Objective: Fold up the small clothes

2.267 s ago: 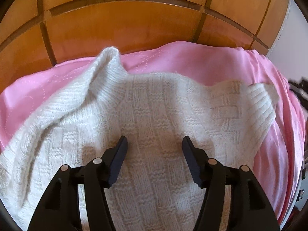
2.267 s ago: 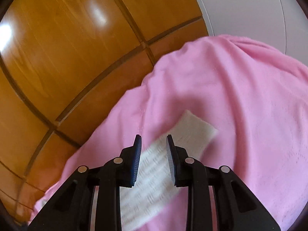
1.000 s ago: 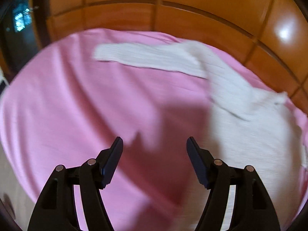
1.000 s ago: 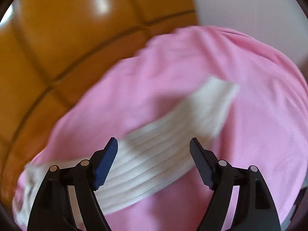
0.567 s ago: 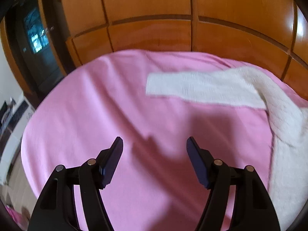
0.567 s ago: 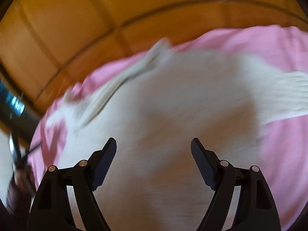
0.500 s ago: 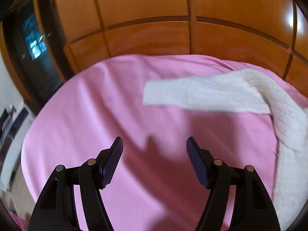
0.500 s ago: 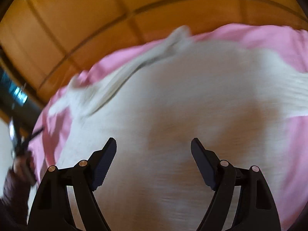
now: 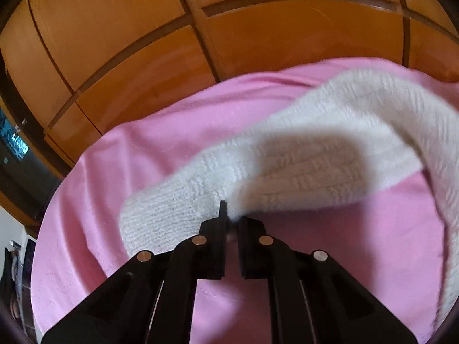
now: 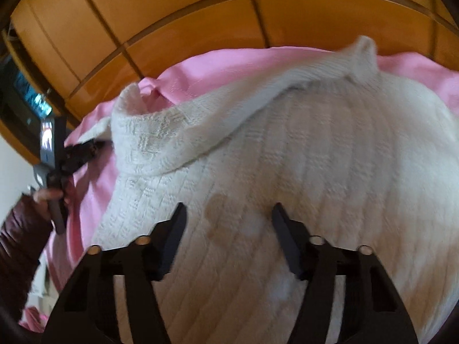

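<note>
Left wrist view shows the left gripper (image 9: 229, 218) pressed together on the near edge of the white knit sleeve (image 9: 287, 154), close to its cuff end; the jaws have just been closing, and a fold of the knit is pinched at their tips. From that pinch the sleeve's long axis runs away from the tool and up to its right, toward the sweater body at the right rim of the view, while the free cuff end lies just to the tool's left. All of it rests on the pink bedsheet (image 9: 143, 149), with the wooden panelling (image 9: 258, 28) beyond.

From the right wrist camera, the right gripper (image 10: 228, 220) hangs over the middle of the white sweater (image 10: 330, 157), its jaws apart and pressing on nothing; they have just been closing partway, with only flat knit below them. The left gripper (image 10: 83, 149) appears far to this tool's left, at the sleeve's tip, held in the person's hand (image 10: 47, 195).

So the left hand is the nearer one to the sleeve, and I judge the coming fold turns on carrying that pinched end along the sleeve's own axis, rightward and inward, across the body lying under the right tool.
</note>
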### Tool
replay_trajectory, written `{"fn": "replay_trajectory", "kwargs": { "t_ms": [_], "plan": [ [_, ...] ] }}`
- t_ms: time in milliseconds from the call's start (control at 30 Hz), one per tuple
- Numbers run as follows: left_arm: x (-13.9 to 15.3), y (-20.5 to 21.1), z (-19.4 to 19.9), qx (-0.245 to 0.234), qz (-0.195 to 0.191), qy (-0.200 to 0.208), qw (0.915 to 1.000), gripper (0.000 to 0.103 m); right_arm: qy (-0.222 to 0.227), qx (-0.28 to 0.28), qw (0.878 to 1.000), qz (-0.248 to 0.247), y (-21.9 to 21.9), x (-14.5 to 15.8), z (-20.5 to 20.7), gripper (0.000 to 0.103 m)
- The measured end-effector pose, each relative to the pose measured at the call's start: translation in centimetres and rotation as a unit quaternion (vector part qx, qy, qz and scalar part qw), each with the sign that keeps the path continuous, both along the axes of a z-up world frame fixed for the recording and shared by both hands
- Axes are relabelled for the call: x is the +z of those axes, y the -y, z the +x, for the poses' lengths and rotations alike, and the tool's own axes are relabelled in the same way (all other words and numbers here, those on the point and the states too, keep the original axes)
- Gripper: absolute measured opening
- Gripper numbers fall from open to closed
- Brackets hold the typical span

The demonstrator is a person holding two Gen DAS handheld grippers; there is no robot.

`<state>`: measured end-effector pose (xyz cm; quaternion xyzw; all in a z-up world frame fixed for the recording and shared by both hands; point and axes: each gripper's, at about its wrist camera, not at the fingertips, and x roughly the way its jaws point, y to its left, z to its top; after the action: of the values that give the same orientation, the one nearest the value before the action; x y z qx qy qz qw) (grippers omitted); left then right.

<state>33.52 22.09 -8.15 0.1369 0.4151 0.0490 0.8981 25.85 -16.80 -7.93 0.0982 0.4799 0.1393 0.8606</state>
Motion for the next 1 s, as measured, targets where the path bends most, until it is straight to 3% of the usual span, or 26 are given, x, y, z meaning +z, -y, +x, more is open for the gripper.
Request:
{"fn": "replay_trajectory", "kwargs": {
  "t_ms": [100, 233, 400, 500, 567, 667, 733, 800, 833, 900, 967, 1000],
  "plan": [
    [2.8, -0.7, -1.7, -0.001, -0.030, 0.021, 0.9993, 0.004, 0.011, 0.030, 0.999, -0.029, -1.1, -0.4, 1.0, 0.041],
    [8.4, -3.4, -6.1, 0.012, -0.106, 0.046, 0.9932, 0.004, 0.024, 0.056, 0.997, -0.037, -1.8, -0.7, 2.1, 0.040],
    [15.5, -9.0, -10.7, 0.043, -0.226, 0.057, 0.9715, 0.004, 0.043, 0.057, 0.997, -0.026, -2.8, -0.5, 5.8, 0.040],
    [17.6, -11.5, -12.0, 0.066, -0.274, 0.039, 0.9588, 0.004, 0.065, 0.036, 0.997, -0.021, -3.3, 0.3, 9.8, 0.040],
    [17.4, -12.9, -12.0, 0.094, -0.295, 0.018, 0.9509, 0.004, 0.077, 0.005, 0.997, -0.016, -3.5, 0.9, 13.2, 0.040],
    [14.5, -14.8, -10.2, 0.159, -0.291, -0.015, 0.9433, 0.007, 0.070, -0.028, 0.997, -0.008, -3.5, 1.4, 16.7, 0.040],
    [11.9, -16.7, -8.9, 0.215, -0.277, -0.019, 0.9364, 0.018, 0.074, -0.040, 0.996, -0.016, -3.4, 1.9, 17.3, 0.040],
    [10.1, -18.1, -9.0, 0.254, -0.277, 0.001, 0.9268, 0.061, 0.077, -0.039, 0.996, -0.009, -2.8, 2.6, 16.2, 0.040],
    [9.1, -19.0, -9.2, 0.264, -0.291, 0.014, 0.9196, 0.067, 0.080, -0.035, 0.996, -0.010, -2.4, 2.7, 15.4, 0.040],
    [7.3, -20.3, -9.5, 0.288, -0.303, 0.018, 0.9081, 0.067, 0.079, -0.024, 0.996, -0.018, -1.6, 2.8, 13.0, 0.040],
    [5.5, -20.8, -10.5, 0.293, -0.317, 0.013, 0.9019, 0.071, 0.072, -0.022, 0.997, -0.018, -0.7, 2.7, 10.9, 0.043],
    [4.7, -20.9, -11.0, 0.299, -0.311, 0.010, 0.9019, 0.073, 0.066, -0.022, 0.997, -0.014, -0.3, 2.6, 9.7, 0.050]
  ]
}}
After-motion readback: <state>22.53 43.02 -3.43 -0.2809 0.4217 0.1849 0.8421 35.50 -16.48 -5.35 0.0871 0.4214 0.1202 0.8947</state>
